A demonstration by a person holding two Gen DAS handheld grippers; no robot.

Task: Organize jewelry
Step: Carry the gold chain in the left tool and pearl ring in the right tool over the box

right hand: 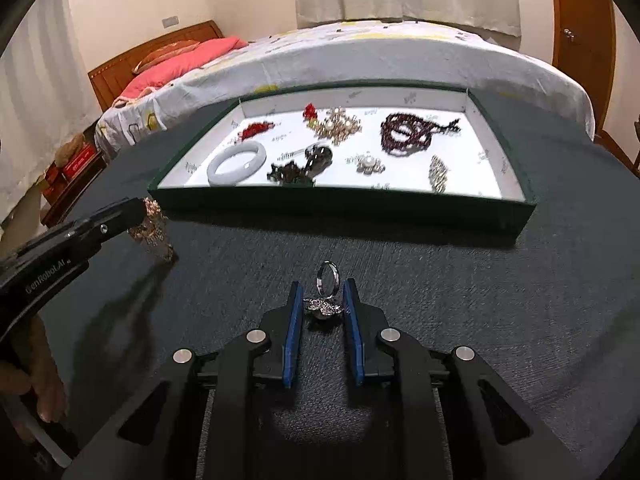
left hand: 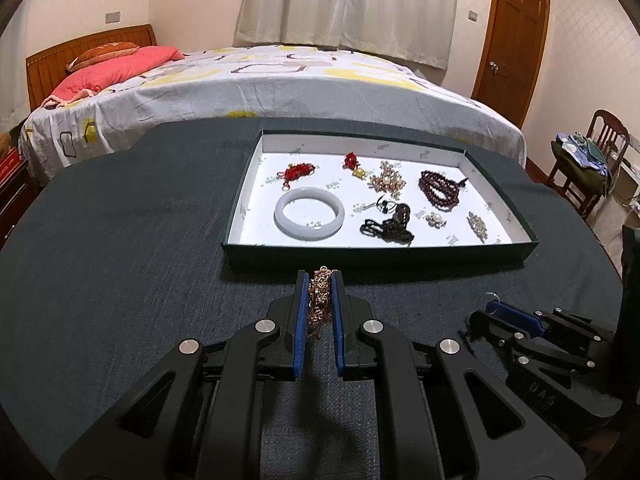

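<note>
My left gripper [left hand: 319, 280] is shut on a gold chain [left hand: 319, 300], held just above the dark cloth in front of the tray; the chain also hangs from it in the right wrist view [right hand: 154, 230]. My right gripper [right hand: 319, 290] is shut on a silver ring with a jewelled top [right hand: 326, 296], its band sticking up past the fingertips. The ring's band also shows in the left wrist view [left hand: 491, 299]. A shallow green tray with a white floor [left hand: 244, 204] holds a white jade bangle [left hand: 309, 213], red pieces, a dark bead bracelet [left hand: 440, 189] and brooches.
The dark cloth-covered table [left hand: 120, 240] holds the tray. A bed [left hand: 260, 84] stands right behind the table. A chair with clothes [left hand: 588, 160] is at the right, a wooden door [left hand: 512, 40] behind it.
</note>
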